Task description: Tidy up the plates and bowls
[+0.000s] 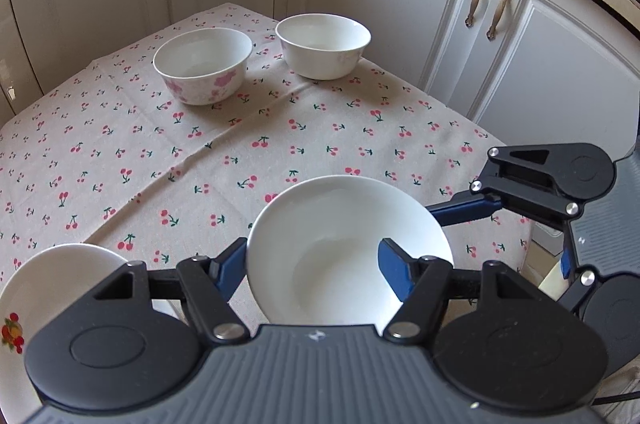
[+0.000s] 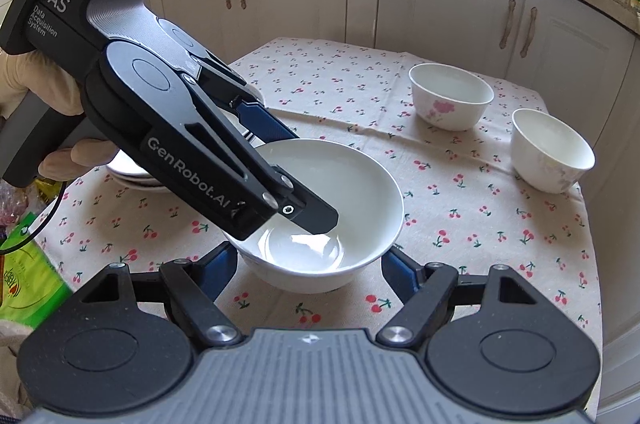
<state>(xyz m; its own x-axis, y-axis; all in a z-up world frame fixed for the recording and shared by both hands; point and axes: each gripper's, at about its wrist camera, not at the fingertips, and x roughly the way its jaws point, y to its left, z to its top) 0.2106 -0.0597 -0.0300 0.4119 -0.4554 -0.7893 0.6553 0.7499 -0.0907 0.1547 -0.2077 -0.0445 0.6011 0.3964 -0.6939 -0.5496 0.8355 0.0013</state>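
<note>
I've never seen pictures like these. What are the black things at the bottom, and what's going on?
There is no robot here. A person holds a pair of tongs in each hand, and each pair has a small camera looking along its fingers. One picture is from the left tongs, the other from the right tongs, which also sees the gloved hand holding the left pair. On the cherry tablecloth sit a shallow white bowl, a pink-flowered bowl, another deep bowl and stacked plates. The left tongs have one finger inside the shallow bowl and one outside its rim. The right tongs are open around it.
</note>
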